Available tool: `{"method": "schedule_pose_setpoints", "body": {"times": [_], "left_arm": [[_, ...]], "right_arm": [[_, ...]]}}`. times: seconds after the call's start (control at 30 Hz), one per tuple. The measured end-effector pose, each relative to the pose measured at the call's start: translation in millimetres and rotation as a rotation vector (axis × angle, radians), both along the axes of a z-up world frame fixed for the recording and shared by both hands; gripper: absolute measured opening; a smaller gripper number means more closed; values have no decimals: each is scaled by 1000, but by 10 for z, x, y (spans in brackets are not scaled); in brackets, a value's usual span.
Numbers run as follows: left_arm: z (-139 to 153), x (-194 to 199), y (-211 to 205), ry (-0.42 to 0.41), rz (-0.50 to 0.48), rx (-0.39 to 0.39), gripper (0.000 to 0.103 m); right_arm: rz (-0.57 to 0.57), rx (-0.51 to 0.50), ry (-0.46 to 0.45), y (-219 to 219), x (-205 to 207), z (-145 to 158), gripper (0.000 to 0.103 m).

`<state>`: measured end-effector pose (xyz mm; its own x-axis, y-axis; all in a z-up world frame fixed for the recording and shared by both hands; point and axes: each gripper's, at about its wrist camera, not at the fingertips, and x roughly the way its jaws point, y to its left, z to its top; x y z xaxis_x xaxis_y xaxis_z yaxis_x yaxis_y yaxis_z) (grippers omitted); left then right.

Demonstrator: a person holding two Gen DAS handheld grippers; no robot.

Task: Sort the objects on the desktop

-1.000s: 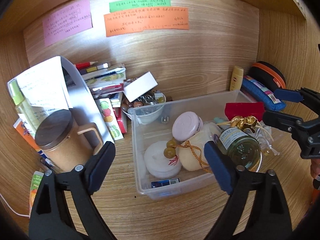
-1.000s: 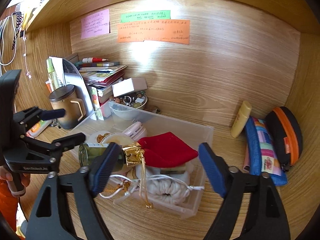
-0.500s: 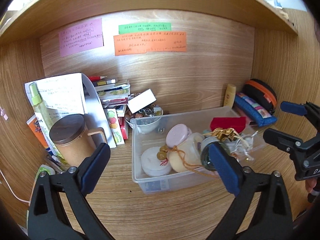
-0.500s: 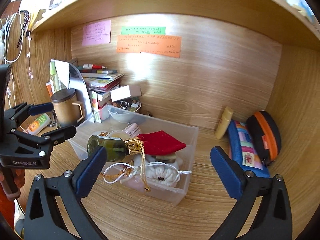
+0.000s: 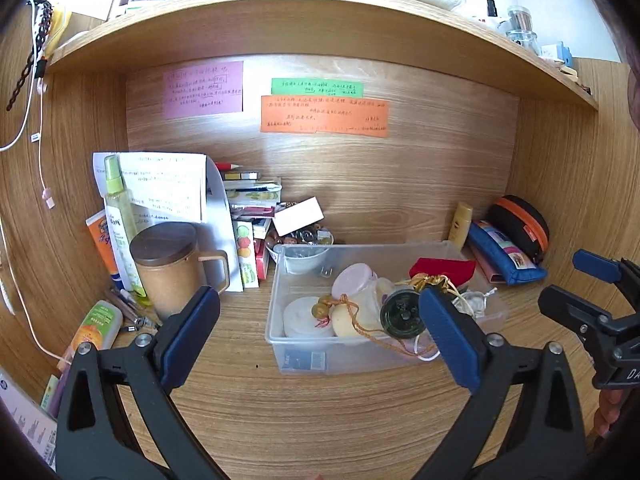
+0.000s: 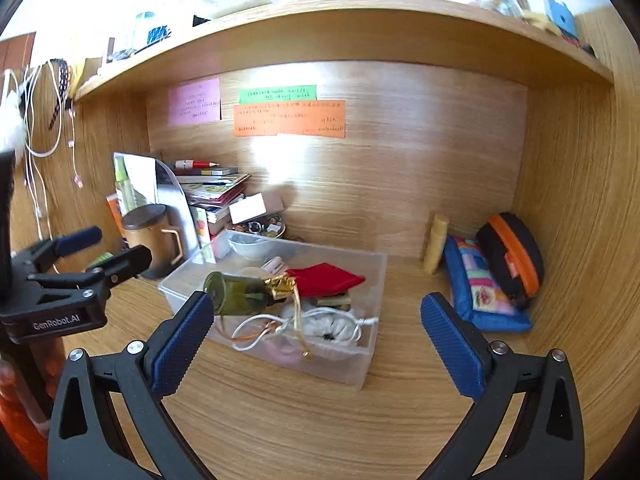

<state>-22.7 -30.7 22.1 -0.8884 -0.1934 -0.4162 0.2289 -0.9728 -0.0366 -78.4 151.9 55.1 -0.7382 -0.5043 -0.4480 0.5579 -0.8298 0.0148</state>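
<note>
A clear plastic bin [image 5: 276,292] [image 6: 352,364] stands on the wooden desk. In it lie a green glass bottle [image 5: 400,314] [image 6: 240,294] with a gold tie, a red pouch [image 5: 444,270] [image 6: 324,280], a pink-lidded jar [image 5: 354,280], a white round box [image 5: 304,316] and a white drawstring pouch [image 6: 332,326]. My left gripper [image 5: 316,320] is open in front of the bin with nothing between its blue pads. My right gripper [image 6: 316,316] is open too, nothing in it, short of the bin's near right corner. Each gripper shows at the edge of the other's view.
At the left stand a lidded brown mug [image 5: 168,268], a spray bottle [image 5: 118,216], papers and a stack of books [image 5: 252,200]. A bowl of trinkets [image 5: 304,240] sits behind the bin. A yellow tube [image 5: 460,226], blue pencil case [image 5: 504,256] and black-orange case [image 5: 520,224] fill the right corner.
Both grippers have drawn back from the bin and their jaws have spread wider. The bin now looks smaller, and the shelf above has come into view.
</note>
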Motion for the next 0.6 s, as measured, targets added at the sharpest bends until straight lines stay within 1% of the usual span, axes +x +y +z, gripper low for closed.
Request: {"method": "schedule_pose_setpoints", "body": {"times": [0.13, 0.3, 0.6], "left_arm": [[-62, 56, 65, -16, -2, -14, 101], [-96, 96, 168, -19, -14, -40, 101], [-123, 56, 209, -27, -41, -18, 101]], "right_arm": [[-40, -15, -35, 79, -4, -59, 103], [-63, -26, -41, 157, 14, -78, 103], [-72, -22, -50, 169, -5, -119, 103]]}}
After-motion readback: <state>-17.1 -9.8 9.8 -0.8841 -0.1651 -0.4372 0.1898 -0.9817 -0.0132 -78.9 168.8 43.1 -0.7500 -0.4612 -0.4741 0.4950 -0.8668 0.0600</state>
